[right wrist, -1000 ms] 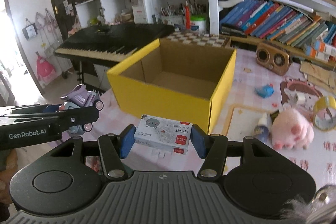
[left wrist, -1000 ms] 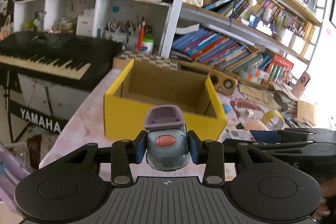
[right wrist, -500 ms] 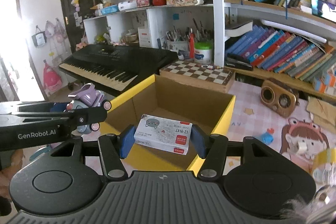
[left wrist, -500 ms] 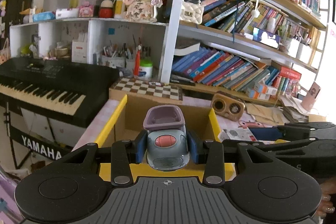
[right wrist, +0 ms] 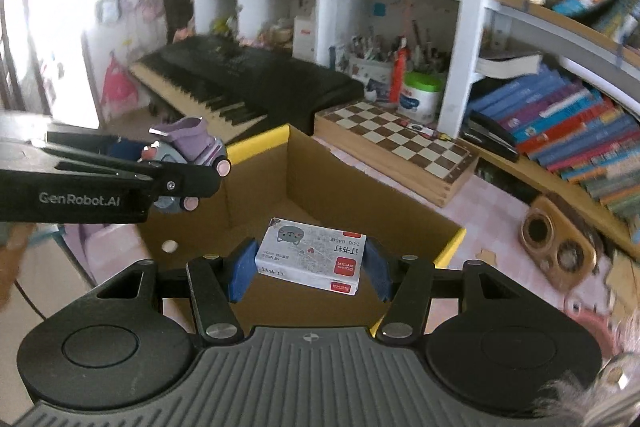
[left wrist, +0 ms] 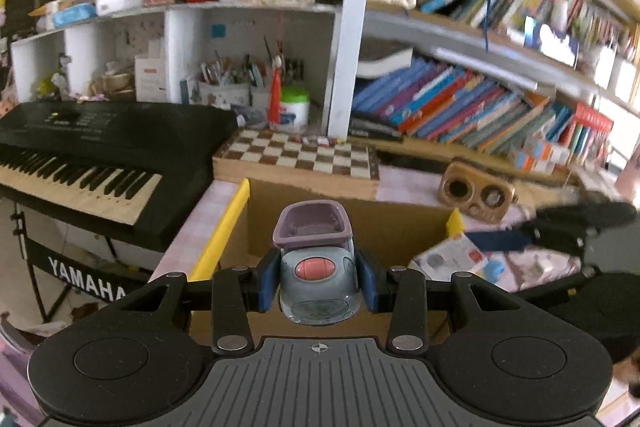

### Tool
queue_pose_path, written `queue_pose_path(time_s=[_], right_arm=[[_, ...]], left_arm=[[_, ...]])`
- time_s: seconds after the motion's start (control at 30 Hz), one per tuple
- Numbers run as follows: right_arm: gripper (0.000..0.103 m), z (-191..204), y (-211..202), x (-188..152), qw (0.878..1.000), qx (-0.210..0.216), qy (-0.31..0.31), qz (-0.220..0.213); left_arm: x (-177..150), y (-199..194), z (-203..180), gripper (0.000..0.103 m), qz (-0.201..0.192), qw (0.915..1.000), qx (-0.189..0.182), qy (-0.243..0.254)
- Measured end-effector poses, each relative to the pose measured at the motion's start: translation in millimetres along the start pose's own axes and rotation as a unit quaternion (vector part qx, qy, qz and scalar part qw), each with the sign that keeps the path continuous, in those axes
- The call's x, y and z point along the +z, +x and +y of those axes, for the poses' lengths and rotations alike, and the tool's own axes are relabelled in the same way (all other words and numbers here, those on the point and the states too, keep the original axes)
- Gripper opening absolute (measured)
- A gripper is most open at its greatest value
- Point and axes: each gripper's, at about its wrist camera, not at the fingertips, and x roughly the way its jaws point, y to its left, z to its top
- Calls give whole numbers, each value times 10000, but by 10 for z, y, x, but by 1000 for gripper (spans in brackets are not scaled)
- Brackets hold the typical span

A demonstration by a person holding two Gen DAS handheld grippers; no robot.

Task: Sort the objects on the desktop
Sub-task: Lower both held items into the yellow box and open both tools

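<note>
- Box [right wrist: 400, 223] now lying under both grippers, no longer ahead.
- Left gripper [left wrist: 319, 279] pinching toy car [left wrist: 318, 281]; right gripper [right wrist: 306, 265] pinching staple pack [right wrist: 312, 257].
- Nearing release over box.

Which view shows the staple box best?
The right wrist view: the staple box sits centred and sharp between the right hand-held gripper pads, label readable, above the yellow box. The left wrist view shows it only blurred, at the side.

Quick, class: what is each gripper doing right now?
Left gripper: closed on the toy car.
Right gripper: closed on the staples box.
</note>
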Motion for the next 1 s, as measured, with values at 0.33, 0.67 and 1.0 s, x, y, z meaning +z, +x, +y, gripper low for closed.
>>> queue_pose_path(time_s=[0.33,0.67,1.0], right_arm=[[55,-20,868,156,9778,477,-1827,906],[55,28,1435,81,9388,698,-2939,1653],[55,8,1537,72,9298,809,-3023,1937]], left_arm=[[88,781,70,39,1213,9924,-187,61],[-44,1153,37,39,2017,9779,-139,540],[-32,1156,35,40,2084,9763,-157,558]])
